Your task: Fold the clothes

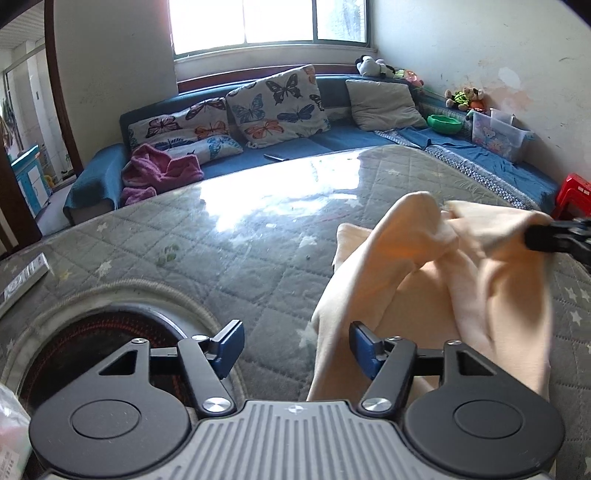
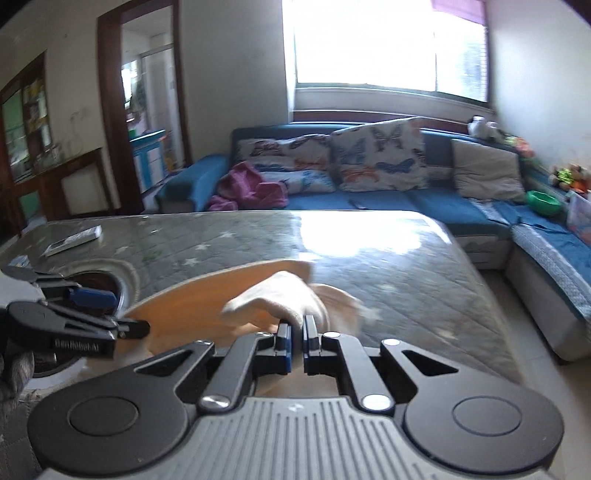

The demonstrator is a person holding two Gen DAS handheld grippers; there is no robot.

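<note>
The left gripper [image 1: 296, 349] is spread wide and holds nothing; its right finger [image 1: 364, 349] stands just at the edge of the peach cloth [image 1: 436, 295], and I cannot tell if it touches it. The right gripper [image 2: 298, 341] has its two fingers pressed almost together, and they pinch a raised fold of the same cloth [image 2: 280, 295]. The cloth hangs up from this grip, and the rest of it lies on the table [image 1: 221, 240], on the near right part.

In the left wrist view the right gripper [image 1: 554, 236] appears only as a dark tip at the right edge, with the cloth pulled up to it. In the right wrist view the left gripper [image 2: 107, 312] is seen from the side at the left, open, over a round dark opening [image 2: 99, 280] in the table. Only the left view shows the red stool [image 1: 574, 194] and the clear plastic box [image 1: 498, 134]. Only the right view shows the doorway [image 2: 147, 110] and the wooden cabinet [image 2: 26, 122].

Farther away stands one blue sofa [image 1: 332, 142] with three cushions: two with butterflies [image 1: 277, 107] and one plain grey [image 1: 384, 105]. One purple garment [image 1: 159, 173] lies on its left end, and one green bowl [image 1: 444, 123] on the right part. Behind is one window [image 1: 269, 22].
</note>
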